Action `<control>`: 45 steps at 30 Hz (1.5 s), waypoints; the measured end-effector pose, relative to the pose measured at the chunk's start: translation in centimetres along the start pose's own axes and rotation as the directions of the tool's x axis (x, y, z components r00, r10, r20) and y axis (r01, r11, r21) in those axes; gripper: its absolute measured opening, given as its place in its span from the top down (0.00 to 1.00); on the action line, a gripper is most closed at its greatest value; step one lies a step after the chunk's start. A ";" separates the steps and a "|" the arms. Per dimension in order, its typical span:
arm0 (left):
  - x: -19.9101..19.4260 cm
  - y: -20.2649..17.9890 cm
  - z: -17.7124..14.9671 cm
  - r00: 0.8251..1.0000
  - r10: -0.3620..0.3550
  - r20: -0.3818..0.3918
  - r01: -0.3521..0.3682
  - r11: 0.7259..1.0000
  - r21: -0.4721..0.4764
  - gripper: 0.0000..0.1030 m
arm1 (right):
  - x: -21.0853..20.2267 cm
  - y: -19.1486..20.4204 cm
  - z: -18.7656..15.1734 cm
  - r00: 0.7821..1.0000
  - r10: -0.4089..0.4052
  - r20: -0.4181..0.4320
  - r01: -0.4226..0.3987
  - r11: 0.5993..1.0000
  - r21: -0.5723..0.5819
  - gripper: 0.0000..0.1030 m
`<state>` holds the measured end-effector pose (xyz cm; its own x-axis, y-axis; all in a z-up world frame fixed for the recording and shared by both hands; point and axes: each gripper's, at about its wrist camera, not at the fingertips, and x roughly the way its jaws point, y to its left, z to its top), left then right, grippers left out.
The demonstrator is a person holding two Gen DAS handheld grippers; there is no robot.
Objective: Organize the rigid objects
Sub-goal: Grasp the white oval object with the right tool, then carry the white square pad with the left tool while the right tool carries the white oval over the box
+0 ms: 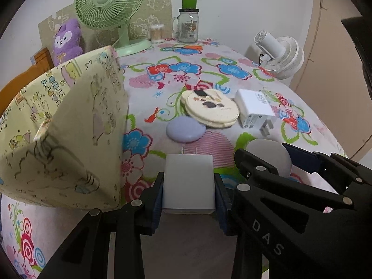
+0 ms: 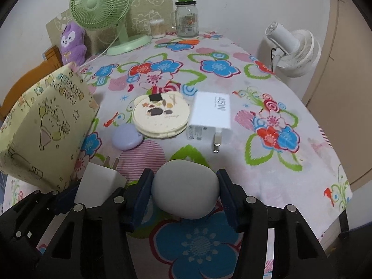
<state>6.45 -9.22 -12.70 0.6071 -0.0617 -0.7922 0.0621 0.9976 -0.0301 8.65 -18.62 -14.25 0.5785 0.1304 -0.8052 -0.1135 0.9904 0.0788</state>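
Left gripper [image 1: 188,190] clamps the white plug-in charger block [image 1: 188,181] just beside the pale yellow printed fabric bin [image 1: 62,125] on its left, while right gripper [image 2: 186,193] brackets the grey rounded case [image 2: 186,188], contact unclear.

A white plug adapter [image 1: 188,183], grey rounded case [image 2: 186,188], lilac case [image 2: 126,137], round compact [image 2: 160,118] and white charger [image 2: 211,114] lie clustered.
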 end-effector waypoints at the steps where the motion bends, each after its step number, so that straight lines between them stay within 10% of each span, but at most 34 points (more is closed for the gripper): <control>1: -0.1 -0.1 0.2 1.000 -0.001 0.003 0.001 1.000 0.001 0.62 | -0.1 -0.2 0.1 1.000 0.000 0.004 0.000 1.000 0.006 0.43; 45: -8.1 -0.4 5.4 0.990 -0.020 0.137 0.017 1.000 0.024 0.62 | -9.5 0.8 5.1 0.985 0.000 0.175 -0.003 1.000 0.021 0.43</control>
<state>5.74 -9.31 -2.98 0.7084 -0.0849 -0.7007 0.0908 0.9955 -0.0288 7.14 -18.87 -3.54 0.7110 0.1362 -0.6899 -0.0986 0.9907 0.0939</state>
